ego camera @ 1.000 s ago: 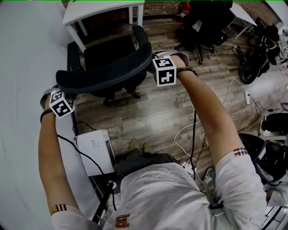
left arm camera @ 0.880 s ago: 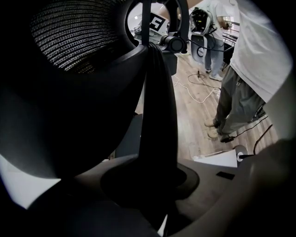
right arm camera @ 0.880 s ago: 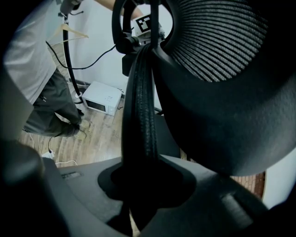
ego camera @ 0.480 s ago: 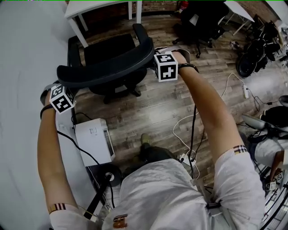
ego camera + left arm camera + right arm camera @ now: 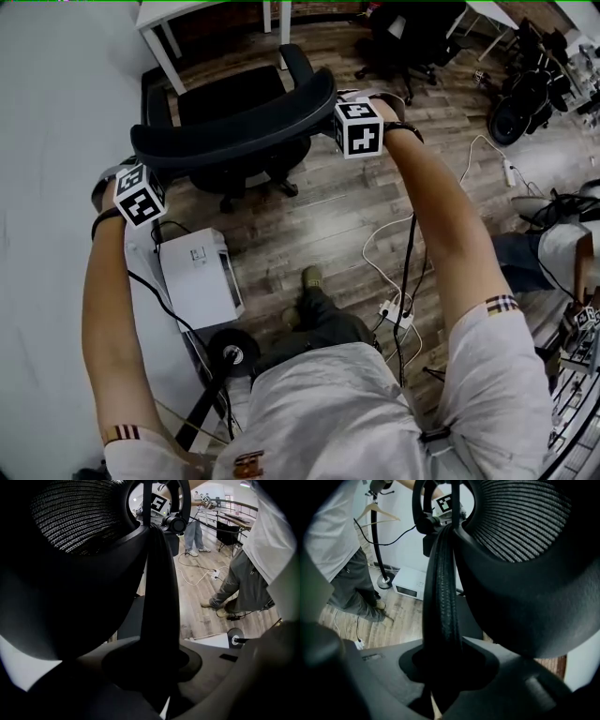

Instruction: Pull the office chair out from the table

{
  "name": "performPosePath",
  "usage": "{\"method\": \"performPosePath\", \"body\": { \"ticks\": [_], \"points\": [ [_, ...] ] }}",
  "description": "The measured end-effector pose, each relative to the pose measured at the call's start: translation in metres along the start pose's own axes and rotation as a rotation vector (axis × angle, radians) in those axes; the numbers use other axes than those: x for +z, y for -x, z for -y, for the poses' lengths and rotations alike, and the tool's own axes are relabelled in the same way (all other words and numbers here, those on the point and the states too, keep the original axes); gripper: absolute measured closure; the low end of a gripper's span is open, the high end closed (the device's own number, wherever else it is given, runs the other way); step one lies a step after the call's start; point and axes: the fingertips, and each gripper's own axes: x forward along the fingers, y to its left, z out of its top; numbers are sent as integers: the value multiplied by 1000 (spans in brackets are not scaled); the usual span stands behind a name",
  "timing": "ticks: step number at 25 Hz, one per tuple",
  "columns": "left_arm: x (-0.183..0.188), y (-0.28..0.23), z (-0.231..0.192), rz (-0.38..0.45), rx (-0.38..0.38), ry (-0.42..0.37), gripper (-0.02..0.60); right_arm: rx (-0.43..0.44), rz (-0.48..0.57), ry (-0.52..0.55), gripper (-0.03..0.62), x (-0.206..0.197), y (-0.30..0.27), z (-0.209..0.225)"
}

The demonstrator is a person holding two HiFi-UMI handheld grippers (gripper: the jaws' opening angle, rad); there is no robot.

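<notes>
- The office chair [image 5: 234, 98] stands on the wooden floor [image 5: 328, 216], just out in front of the white table [image 5: 173, 13] at the top of my head view, with its seat towards the table and its backrest [image 5: 234, 136] towards me.
- The top rim of the backrest is the long line: in the head view it runs from lower left up to upper right, slightly bowed.
- My left claw [image 5: 157, 663] pinches the office chair by the rim at the backrest's left end; the dark edge passes straight between the jaws, which press on it.
- My right claw [image 5: 440, 667] pinches the rim at the right end the same way, jaws tight on the ribbed edge.
- The marker cubes sit at either end of the backrest, left [image 5: 141, 195] and right [image 5: 359, 128].
- Around it: a pale wall [image 5: 47, 187] on the left, a white box [image 5: 202, 279] on the floor beside it, and the round base of a stand [image 5: 232, 354] nearer me.
- White cables [image 5: 375, 267] and a power strip [image 5: 394, 314] lie right of my legs; another dark chair [image 5: 412, 37] stands further back.
- Compared with a second ago, the chair has rolled towards me and sits closer to the white box; less of the table shows, one foot [image 5: 309, 277] now shows ahead of me, and both grips are unchanged.
</notes>
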Motion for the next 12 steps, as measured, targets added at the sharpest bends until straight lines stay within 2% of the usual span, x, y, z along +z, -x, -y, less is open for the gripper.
{"method": "performPosePath", "body": {
  "ticks": [5, 12],
  "points": [
    [0, 3, 8, 9, 10, -9, 475, -6, 1, -8, 488, 2, 3, -10],
    [0, 2, 2, 14, 47, 18, 428, -17, 10, -28, 462, 4, 3, -4]
  ]
}}
